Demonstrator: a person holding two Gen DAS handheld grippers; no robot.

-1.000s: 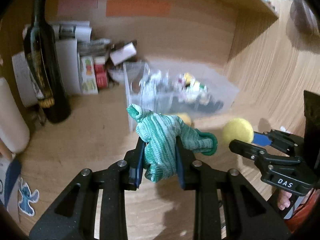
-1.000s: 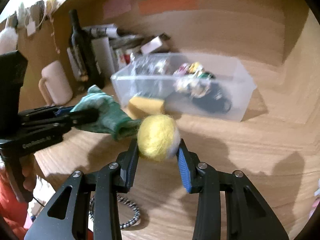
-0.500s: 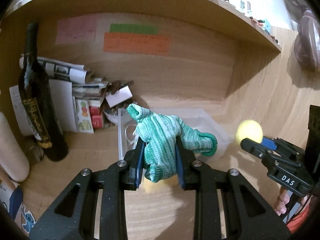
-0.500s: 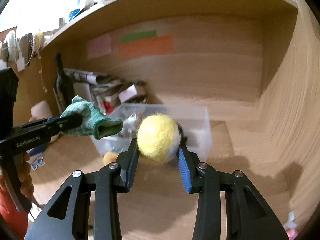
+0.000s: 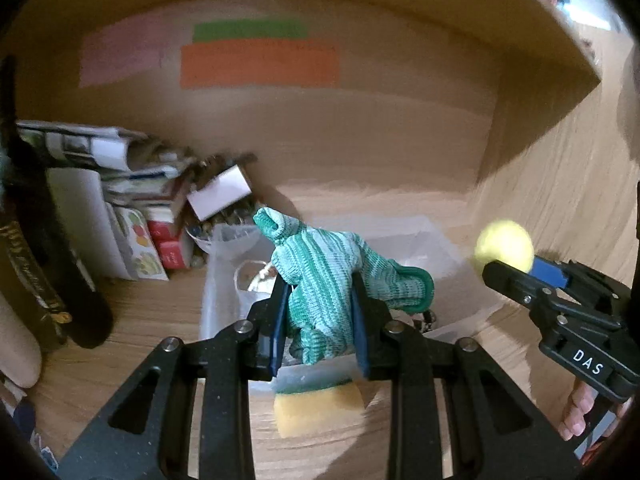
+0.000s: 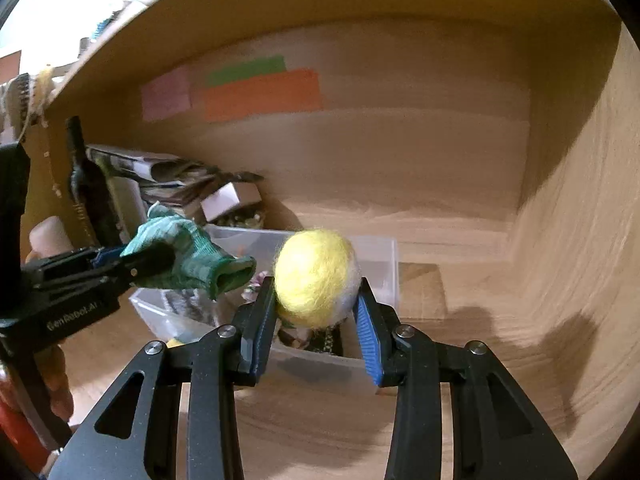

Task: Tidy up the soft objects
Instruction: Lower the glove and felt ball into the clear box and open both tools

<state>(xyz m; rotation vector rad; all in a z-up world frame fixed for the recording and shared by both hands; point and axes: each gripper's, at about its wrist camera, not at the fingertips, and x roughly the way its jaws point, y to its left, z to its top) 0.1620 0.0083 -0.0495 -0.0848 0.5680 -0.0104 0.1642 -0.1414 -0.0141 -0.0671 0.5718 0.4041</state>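
Observation:
My left gripper (image 5: 319, 292) is shut on a green striped knit glove (image 5: 332, 272) and holds it in the air above the near end of a clear plastic bin (image 5: 436, 240). The glove also shows at the left of the right wrist view (image 6: 188, 258). My right gripper (image 6: 316, 300) is shut on a fuzzy yellow ball (image 6: 316, 272), held above the same bin (image 6: 380, 248). The ball also shows at the right of the left wrist view (image 5: 505, 243). A yellow sponge with a green top (image 5: 318, 404) lies on the desk in front of the bin.
The bin holds several small trinkets (image 6: 308, 336). A dark wine bottle (image 5: 44, 280) stands at the left, with stacked papers and small boxes (image 5: 140, 208) behind it. Coloured notes (image 5: 256, 64) are stuck on the wooden back wall. A wooden side wall (image 6: 580, 240) closes the right.
Both grippers have risen and moved forward toward the bin, each still holding its object. The bin now sits lower and closer in both views.

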